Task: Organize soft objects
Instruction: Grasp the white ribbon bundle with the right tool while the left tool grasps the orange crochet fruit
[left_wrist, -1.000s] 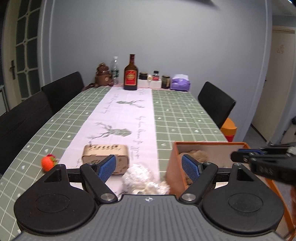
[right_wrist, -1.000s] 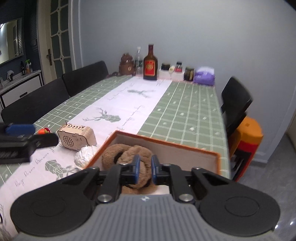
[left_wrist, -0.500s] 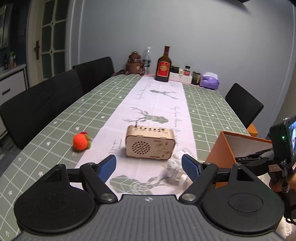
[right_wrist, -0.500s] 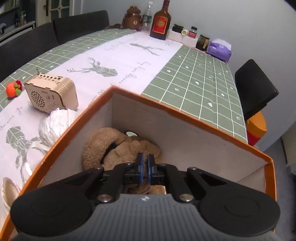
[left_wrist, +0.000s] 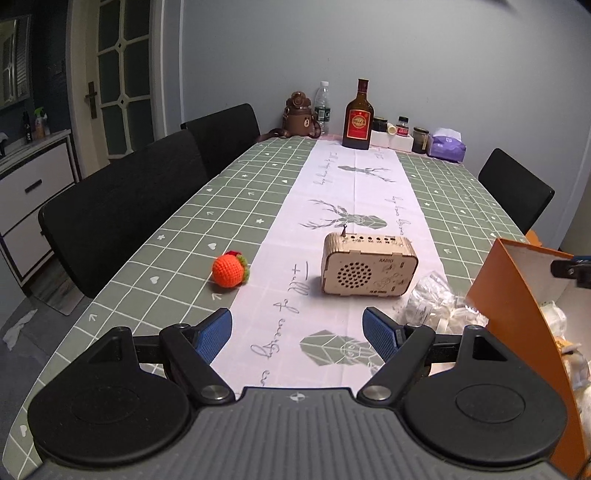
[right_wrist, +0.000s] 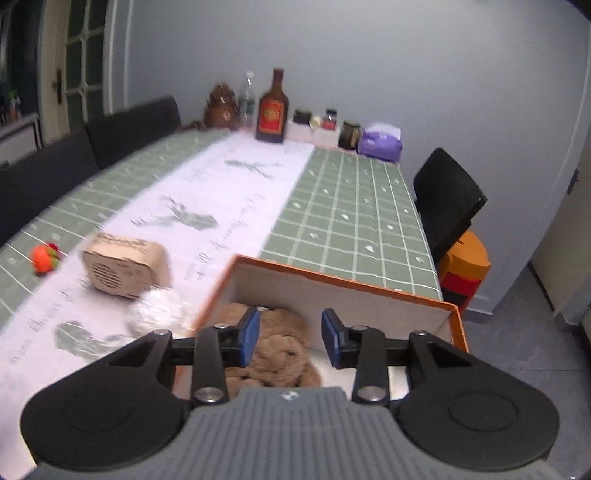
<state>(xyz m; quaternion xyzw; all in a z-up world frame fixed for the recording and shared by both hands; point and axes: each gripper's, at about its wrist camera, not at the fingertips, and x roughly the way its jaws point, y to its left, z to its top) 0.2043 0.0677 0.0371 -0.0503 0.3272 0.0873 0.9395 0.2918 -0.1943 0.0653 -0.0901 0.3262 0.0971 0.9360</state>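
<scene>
Both tools gape: right tool (right_wrist: 289, 341) opening above boxed brown plush (right_wrist: 280, 354).

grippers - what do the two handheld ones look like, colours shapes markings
Both look alike. The left gripper and right gripper each have a grey ribbed body with a small round emblem at its front edge, two black round discs at the sides, black linkage arms with silver pivot screws, and two fingers faced with blue textured pads. No cables, sleeves or hands show.
</scene>
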